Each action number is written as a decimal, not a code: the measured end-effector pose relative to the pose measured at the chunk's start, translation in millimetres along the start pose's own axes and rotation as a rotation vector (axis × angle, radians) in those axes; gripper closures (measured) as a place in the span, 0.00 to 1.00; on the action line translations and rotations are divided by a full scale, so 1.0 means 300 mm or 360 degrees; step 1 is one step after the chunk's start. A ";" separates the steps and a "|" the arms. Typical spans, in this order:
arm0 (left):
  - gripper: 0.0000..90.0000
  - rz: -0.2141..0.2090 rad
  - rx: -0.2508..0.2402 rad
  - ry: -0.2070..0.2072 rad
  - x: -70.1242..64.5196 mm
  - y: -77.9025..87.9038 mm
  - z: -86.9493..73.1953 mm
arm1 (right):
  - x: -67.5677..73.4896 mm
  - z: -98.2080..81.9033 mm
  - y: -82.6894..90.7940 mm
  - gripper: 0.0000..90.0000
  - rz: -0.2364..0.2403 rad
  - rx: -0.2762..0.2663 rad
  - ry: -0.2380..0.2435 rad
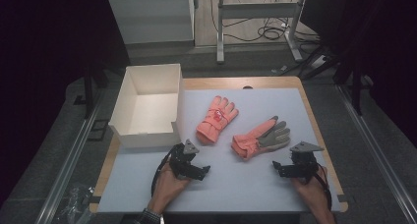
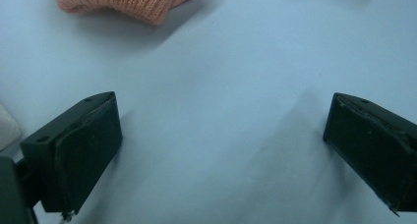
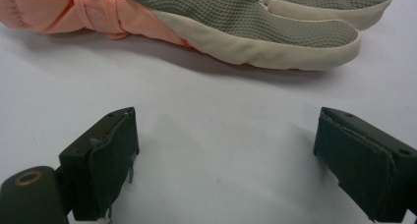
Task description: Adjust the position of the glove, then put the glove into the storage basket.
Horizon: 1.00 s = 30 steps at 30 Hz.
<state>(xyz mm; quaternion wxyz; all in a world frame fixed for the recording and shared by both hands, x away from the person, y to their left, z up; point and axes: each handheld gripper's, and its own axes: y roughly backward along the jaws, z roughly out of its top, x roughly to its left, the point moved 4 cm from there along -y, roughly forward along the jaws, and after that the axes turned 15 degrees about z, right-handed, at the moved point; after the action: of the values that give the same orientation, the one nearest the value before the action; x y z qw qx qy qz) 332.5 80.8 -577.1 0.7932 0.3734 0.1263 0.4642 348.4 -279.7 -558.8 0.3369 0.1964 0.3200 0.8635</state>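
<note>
Two orange gloves lie on the pale mat. The left glove (image 1: pixel 217 120) lies back up, its knitted cuff (image 2: pixel 118 3) at the top of the left gripper view. The right glove (image 1: pixel 260 138) lies palm up, showing grey mesh and cream trim (image 3: pixel 255 32). My left gripper (image 1: pixel 196 171) rests low over the mat, just near of the left glove's cuff, jaws wide apart with bare mat between them (image 2: pixel 221 145). My right gripper (image 1: pixel 282 169) sits near of the palm-up glove, open and empty (image 3: pixel 226 160).
A white open box (image 1: pixel 147 106) stands on the table's far left corner, beside the left glove. The wooden table edge (image 1: pixel 324 150) borders the mat on the right. Table legs and cables lie on the floor beyond.
</note>
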 end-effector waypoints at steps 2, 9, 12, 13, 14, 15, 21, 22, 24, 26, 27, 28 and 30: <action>0.01 0.0001 0.0003 -0.0002 0.000 0.000 0.000 | 0.000 0.000 0.000 0.11 0.0002 0.0002 -0.0003; 0.01 0.0003 0.0009 -0.0006 -0.001 0.000 0.001 | -0.001 0.002 0.000 0.11 0.0005 0.0014 -0.0005; 0.01 0.0005 0.0005 -0.0022 0.002 0.000 0.000 | -0.001 0.003 -0.001 0.11 0.0002 0.0019 -0.0008; 0.01 0.0005 0.0005 -0.0022 0.002 0.000 0.000 | -0.001 0.003 -0.001 0.11 0.0001 0.0021 -0.0011; 0.01 0.0007 0.0003 -0.0010 0.000 0.000 -0.001 | 0.000 0.003 -0.001 0.11 -0.0001 0.0023 -0.0013; 0.01 0.0006 0.0002 -0.0009 0.000 0.000 -0.001 | 0.000 0.003 -0.001 0.11 -0.0001 0.0022 -0.0013; 0.01 0.0005 -0.0004 -0.0014 0.002 0.000 -0.001 | 0.001 0.003 0.000 0.11 -0.0001 0.0017 -0.0017; 0.01 0.0005 -0.0003 -0.0015 0.002 0.000 -0.001 | 0.001 0.003 0.001 0.12 -0.0002 0.0016 -0.0019; 0.01 0.0004 -0.0003 -0.0014 0.002 0.000 -0.001 | 0.001 0.004 0.003 0.14 -0.0005 0.0016 -0.0021; 0.01 0.0004 -0.0005 -0.0014 0.002 0.000 -0.001 | 0.007 0.010 0.017 0.24 0.0012 0.0010 -0.0045; 0.01 0.0004 -0.0005 -0.0014 0.002 0.000 -0.001 | 0.008 0.013 0.021 0.27 0.0025 0.0002 -0.0054; 0.01 0.0004 -0.0005 -0.0015 0.002 0.000 -0.001 | 0.010 0.016 0.026 0.30 0.0038 -0.0008 -0.0063; 0.01 0.0004 -0.0005 -0.0013 0.001 0.000 -0.001 | 0.011 0.019 0.029 0.32 0.0044 -0.0017 -0.0064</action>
<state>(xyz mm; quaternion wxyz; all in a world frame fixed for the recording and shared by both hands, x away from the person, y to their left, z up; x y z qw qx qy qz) 332.5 81.3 -577.4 0.7938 0.3742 0.1218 0.4637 345.2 -280.0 -548.4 0.3323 0.2164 0.3057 0.8656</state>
